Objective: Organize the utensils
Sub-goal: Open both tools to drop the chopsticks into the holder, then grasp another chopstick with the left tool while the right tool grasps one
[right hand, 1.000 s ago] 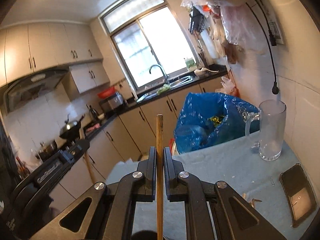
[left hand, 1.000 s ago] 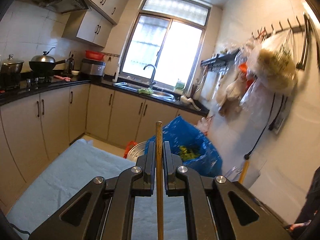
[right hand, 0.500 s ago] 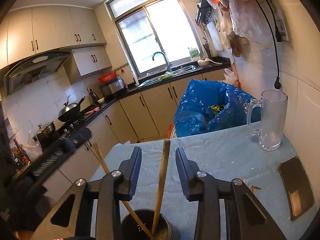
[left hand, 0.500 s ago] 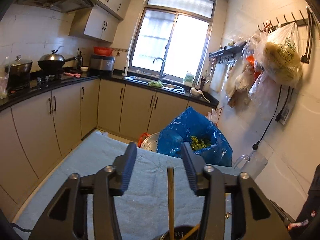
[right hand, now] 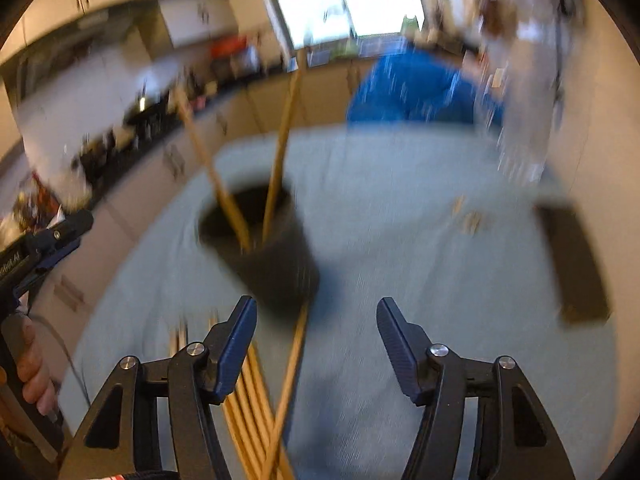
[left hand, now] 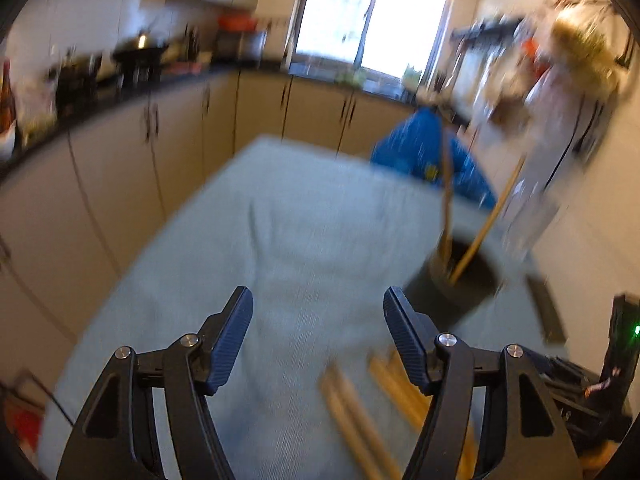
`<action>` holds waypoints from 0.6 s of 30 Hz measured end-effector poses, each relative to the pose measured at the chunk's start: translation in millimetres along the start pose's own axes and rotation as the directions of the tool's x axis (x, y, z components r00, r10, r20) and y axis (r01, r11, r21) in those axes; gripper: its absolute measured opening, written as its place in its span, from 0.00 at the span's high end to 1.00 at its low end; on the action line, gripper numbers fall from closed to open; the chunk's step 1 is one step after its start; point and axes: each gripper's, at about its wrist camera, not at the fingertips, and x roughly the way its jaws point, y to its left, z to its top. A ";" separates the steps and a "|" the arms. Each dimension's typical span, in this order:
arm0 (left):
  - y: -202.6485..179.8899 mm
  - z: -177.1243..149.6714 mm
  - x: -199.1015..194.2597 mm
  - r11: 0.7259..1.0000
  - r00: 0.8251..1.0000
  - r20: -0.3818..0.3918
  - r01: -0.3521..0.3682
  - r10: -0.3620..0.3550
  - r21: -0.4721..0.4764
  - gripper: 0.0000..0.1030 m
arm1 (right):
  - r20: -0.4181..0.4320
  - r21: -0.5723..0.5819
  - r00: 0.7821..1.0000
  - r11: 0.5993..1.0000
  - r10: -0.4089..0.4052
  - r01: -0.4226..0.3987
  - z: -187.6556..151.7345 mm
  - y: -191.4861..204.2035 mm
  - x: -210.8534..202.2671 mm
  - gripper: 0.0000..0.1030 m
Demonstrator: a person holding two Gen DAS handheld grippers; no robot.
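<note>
Right wrist view: two chopsticks (right hand: 280,148) lean in a dark holder (right hand: 276,268) on the grey-clothed table (right hand: 420,264).
More chopsticks (right hand: 248,396) lie loose on the cloth just before the holder. The right gripper (right hand: 316,336) and the left gripper (left hand: 318,328) both stand apart with nothing between their jaws, which have just been opening. A blue bag (right hand: 416,88) sits behind the table, blurred.

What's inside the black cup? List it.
Two chopsticks stand in the cup, leaning apart, tops out over the rim. Their lower ends and the cup's bottom are hidden by its wall and blur.
</note>
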 end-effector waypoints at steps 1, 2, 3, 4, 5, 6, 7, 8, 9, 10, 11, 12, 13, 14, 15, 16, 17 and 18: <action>3.7 -14.5 8.1 1.000 0.999 -0.048 -0.013 0.013 -0.008 0.41 | -0.033 0.002 0.999 1.000 0.008 -0.008 -7.2 -0.3 9.6 0.47; 4.9 -21.1 12.2 1.000 0.997 -0.073 -0.016 0.015 -0.010 0.43 | -0.052 -0.003 0.999 1.000 0.006 -0.006 -12.1 0.8 16.2 0.48; 5.9 -31.3 18.3 1.000 0.993 -0.113 -0.016 0.015 -0.011 0.46 | -0.060 -0.012 0.998 1.000 0.001 -0.002 -16.7 2.9 21.4 0.49; 6.1 -36.2 21.0 1.000 0.992 -0.127 -0.017 0.016 -0.011 0.47 | -0.059 -0.019 0.998 1.000 -0.003 0.001 -18.8 4.5 23.9 0.49; 4.8 -42.4 25.2 1.000 0.990 -0.142 -0.023 0.022 -0.005 0.48 | -0.057 -0.031 0.998 0.999 -0.012 0.010 -20.2 6.8 25.7 0.49; 1.5 -45.6 28.8 0.999 0.988 -0.149 -0.032 0.032 0.006 0.48 | -0.052 -0.044 0.998 0.999 -0.026 0.024 -20.8 8.7 26.5 0.49; -1.0 -47.9 30.7 0.999 0.987 -0.155 -0.040 0.043 0.021 0.49 | -0.046 -0.062 0.998 0.997 -0.043 0.040 -20.2 11.9 27.9 0.50; -4.9 -51.0 33.6 0.998 0.985 -0.163 -0.052 0.058 0.044 0.49 | -0.041 -0.081 0.997 0.995 -0.058 0.055 -19.6 14.0 29.0 0.50; -9.1 -53.8 37.2 0.996 0.982 -0.174 -0.067 0.077 0.066 0.50 | -0.039 -0.093 0.997 0.993 -0.070 0.067 -19.2 16.0 30.3 0.50; -9.3 -55.2 40.1 0.994 0.979 -0.184 -0.077 0.090 0.076 0.53 | -0.037 -0.106 0.996 0.991 -0.086 0.082 -18.8 18.1 31.5 0.50; -9.7 -57.3 42.6 0.993 0.976 -0.195 -0.084 0.099 0.080 0.55 | -0.037 -0.117 0.995 0.989 -0.097 0.092 -17.7 19.9 32.7 0.50; -10.0 -60.1 45.6 0.992 0.971 -0.211 -0.094 0.109 0.080 0.58 | -0.040 -0.123 0.994 0.988 -0.100 0.095 -17.4 19.9 34.5 0.51; -8.1 -63.9 48.5 0.993 0.967 -0.229 -0.096 0.109 0.069 0.59 | -0.044 -0.127 0.994 0.987 -0.104 0.098 -17.2 21.1 35.4 0.52; -7.6 -64.5 45.7 0.994 0.972 -0.210 -0.098 0.108 0.057 0.59 | -0.047 -0.132 0.993 0.986 -0.110 0.103 -17.5 23.2 38.4 0.52; -9.1 -64.5 45.5 0.993 0.970 -0.214 -0.100 0.111 0.060 0.59 | -0.049 -0.138 0.992 0.984 -0.118 0.110 -17.0 24.3 40.7 0.52; -10.0 -64.8 44.7 0.994 0.971 -0.215 -0.095 0.106 0.060 0.59 | -0.053 -0.144 0.991 0.983 -0.123 0.115 -17.5 24.9 43.1 0.53; -10.7 -65.0 44.6 0.995 0.970 -0.222 -0.085 0.096 0.057 0.59 | -0.057 -0.150 0.990 0.981 -0.130 0.121 -18.0 25.7 45.6 0.54; -12.5 -66.0 46.9 0.996 0.968 -0.234 -0.077 0.088 0.052 0.59 | -0.057 -0.155 0.989 0.980 -0.139 0.129 -17.8 26.8 47.3 0.55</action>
